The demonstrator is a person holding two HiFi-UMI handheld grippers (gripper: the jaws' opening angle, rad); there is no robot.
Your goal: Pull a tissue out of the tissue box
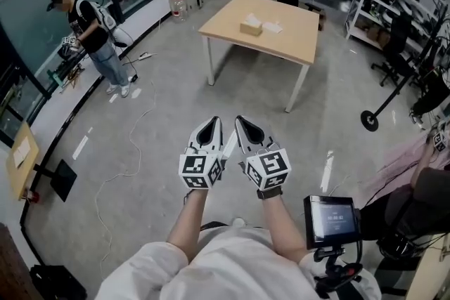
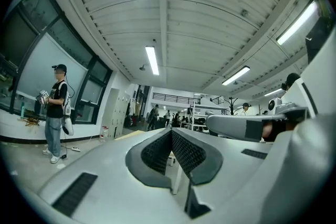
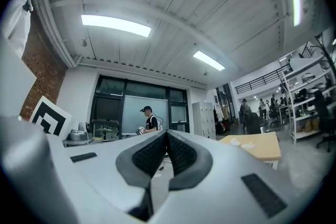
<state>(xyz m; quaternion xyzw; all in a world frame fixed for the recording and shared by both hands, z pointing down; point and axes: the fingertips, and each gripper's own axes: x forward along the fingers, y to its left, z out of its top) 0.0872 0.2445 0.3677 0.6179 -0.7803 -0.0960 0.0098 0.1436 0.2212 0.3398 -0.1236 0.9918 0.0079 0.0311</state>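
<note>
Grey concrete floor [image 1: 151,151] fills most of the head view, and the task's things are far off across it. At the far left a person [image 1: 91,28] in a dark top stands by the windows, taking no part in this.

Left of centre, the left hand-held gripper [image 1: 211,128] is held out level in front of the body. Its own view shows the ribbed pads [image 2: 157,152] closed tip to tip with nothing between them. Just beside it, the right hand-held gripper [image 1: 247,128] is in the same state, jaws pressed together and empty, and its view looks out over the room towards the desk.

Beyond and slightly right of the pair stands the wooden desk [image 1: 295,38]. On it sits the tissue box [image 1: 251,26], with a white piece [image 1: 273,27], probably a loose tissue, just beside it on the right. Whether a tissue sticks up from the box is too small to tell. At the lower right a small screen [image 1: 332,216] sits on a stand near the person's body.

I judge this to be the approach: no reach has begun. Next the desk must be closed on, one hand-held gripper opened and brought over the box's slot to pinch a tissue. The other may need to steady the light box so it does not lift.
</note>
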